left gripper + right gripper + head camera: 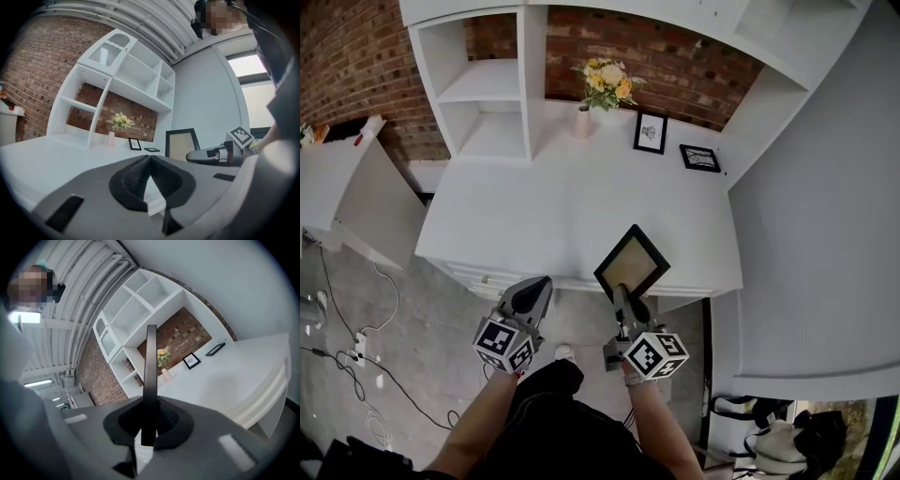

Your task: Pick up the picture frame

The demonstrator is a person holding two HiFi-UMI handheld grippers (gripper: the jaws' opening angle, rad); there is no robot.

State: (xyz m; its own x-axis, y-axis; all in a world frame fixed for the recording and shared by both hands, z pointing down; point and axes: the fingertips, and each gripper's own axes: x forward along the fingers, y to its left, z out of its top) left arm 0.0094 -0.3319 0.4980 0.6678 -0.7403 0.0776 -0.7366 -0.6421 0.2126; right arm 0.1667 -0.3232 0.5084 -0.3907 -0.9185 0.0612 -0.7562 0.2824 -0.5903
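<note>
In the head view my right gripper (pixel 622 292) is shut on the lower corner of a black picture frame (pixel 632 261) with a tan panel, held tilted above the front edge of the white desk (pixel 572 216). Seen from the right gripper view, the frame (pixel 150 366) stands edge-on as a thin dark bar rising out of the closed jaws of the right gripper (pixel 149 414). My left gripper (pixel 536 289) hovers to the left of it, shut and empty. The left gripper view shows the left gripper (pixel 150 158) with pads meeting, and the frame (pixel 182 143) with the right gripper (pixel 193 156) to the right.
At the back of the desk stand a vase of yellow flowers (pixel 605 84), an upright small framed picture (pixel 651 132) and a flat one (pixel 700 157). White shelves (pixel 487 94) rise at the back left before a brick wall. Cables (pixel 366 337) lie on the floor at the left.
</note>
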